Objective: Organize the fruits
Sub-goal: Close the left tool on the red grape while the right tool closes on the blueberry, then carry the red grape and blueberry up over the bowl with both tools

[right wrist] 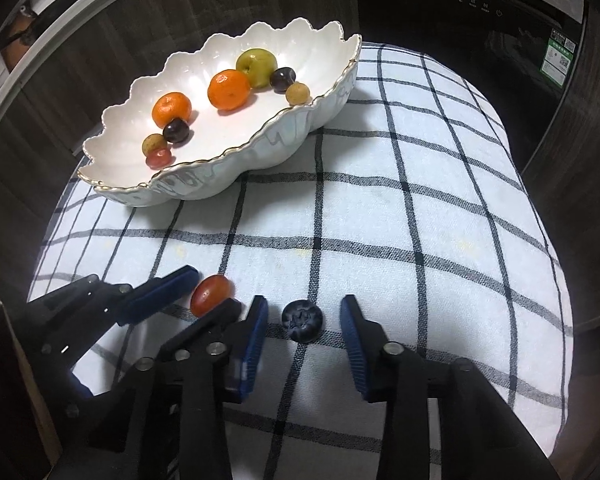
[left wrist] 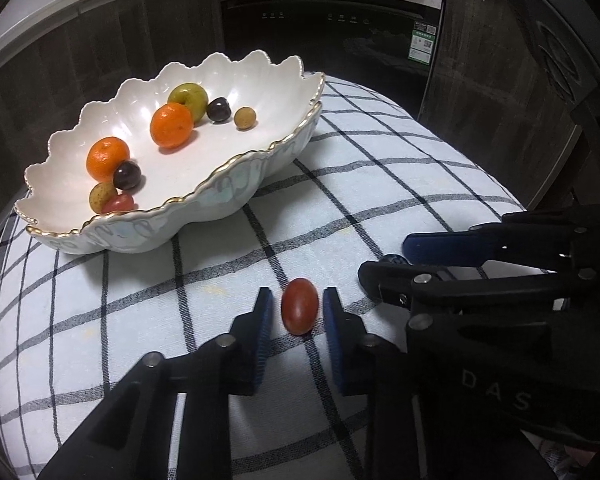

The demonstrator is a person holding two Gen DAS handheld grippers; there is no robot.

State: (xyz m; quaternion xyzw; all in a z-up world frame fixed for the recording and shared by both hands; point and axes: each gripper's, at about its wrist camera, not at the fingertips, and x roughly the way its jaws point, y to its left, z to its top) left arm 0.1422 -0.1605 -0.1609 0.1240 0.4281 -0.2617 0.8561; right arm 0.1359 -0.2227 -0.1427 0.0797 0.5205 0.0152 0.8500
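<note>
A red cherry tomato [left wrist: 299, 311] lies on the checked cloth between the open fingers of my left gripper [left wrist: 296, 306], with small gaps on both sides; it also shows in the right wrist view [right wrist: 211, 294]. A dark blueberry [right wrist: 302, 321] lies on the cloth between the open fingers of my right gripper [right wrist: 304, 314], untouched. The right gripper shows in the left wrist view [left wrist: 384, 256], with the blueberry [left wrist: 394, 260] mostly hidden. The left gripper [right wrist: 210, 288] shows in the right wrist view. A scalloped white bowl [left wrist: 236, 184] [right wrist: 260, 148] holds two oranges, a green fruit, dark and tan small fruits, and a red tomato.
A white cloth with dark checks [left wrist: 380, 184] [right wrist: 420, 200] covers the round table. A dark appliance front [left wrist: 332, 32] [right wrist: 480, 8] and wood panels stand behind it. A dark chair back [left wrist: 560, 60] rises at the right.
</note>
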